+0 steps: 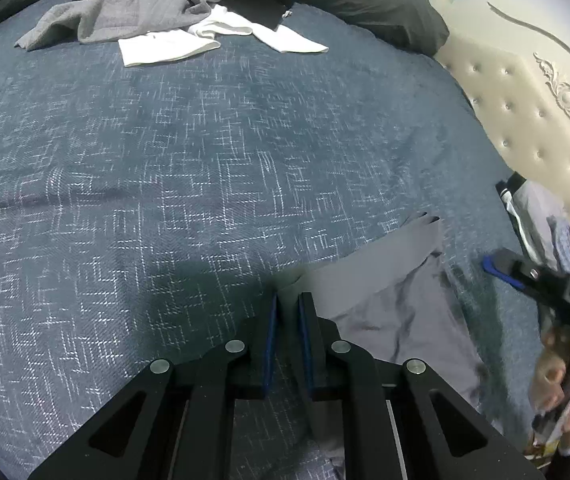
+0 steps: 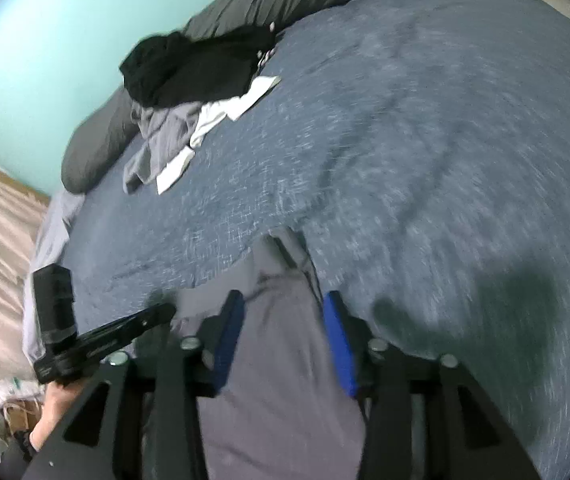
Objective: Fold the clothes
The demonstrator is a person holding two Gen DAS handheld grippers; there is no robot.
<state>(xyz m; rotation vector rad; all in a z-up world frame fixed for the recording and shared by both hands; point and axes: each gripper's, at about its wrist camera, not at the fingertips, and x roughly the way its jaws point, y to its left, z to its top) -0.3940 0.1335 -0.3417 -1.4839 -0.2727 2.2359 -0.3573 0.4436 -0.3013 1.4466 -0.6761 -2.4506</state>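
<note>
On a blue patterned bedspread, a person works a grey garment with two hand-held tools; the left gripper has its blue pads nearly pressed together, apparently pinching the garment's left edge, probably to anchor it while the other side is arranged; the right gripper hangs above the cloth with its jaws spread and nothing clamped between them, the grey fabric lying beneath and between its fingers, perhaps just let go or about to be taken up elsewhere. The garment sits at the near edge of the bed, right of the left tool; a heap of grey, white and black unfolded clothes waits at the far side, near dark pillows.
</note>
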